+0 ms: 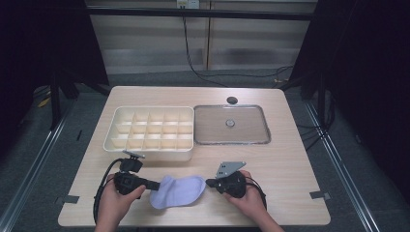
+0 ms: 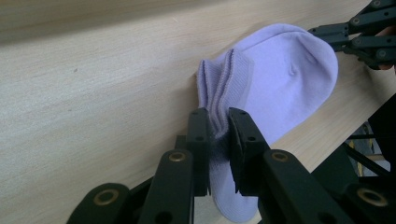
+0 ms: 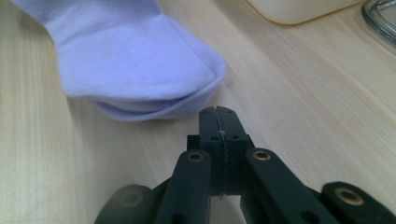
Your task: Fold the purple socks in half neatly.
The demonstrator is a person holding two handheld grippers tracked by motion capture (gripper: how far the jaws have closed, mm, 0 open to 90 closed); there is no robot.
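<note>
A pale lilac sock (image 1: pixel 176 191) lies folded on the wooden table near its front edge. My left gripper (image 1: pixel 155 184) is at the sock's left end. In the left gripper view its jaws are shut on the ribbed cuff of the sock (image 2: pixel 280 79), pinching the folded fabric between the left gripper (image 2: pixel 218 123) pads. My right gripper (image 1: pixel 210 183) sits just off the sock's right end, its tip close to the toe. In the right gripper view the right gripper (image 3: pixel 218 112) has its jaws pressed together with nothing between them, a short gap from the sock (image 3: pixel 135 60).
A cream divided organizer box (image 1: pixel 150 131) with several empty cells stands behind the sock. To its right lies a clear lid (image 1: pixel 231 124) with a small knob. A round hole (image 1: pixel 232 100) sits near the table's back edge. Cables trail from both grippers.
</note>
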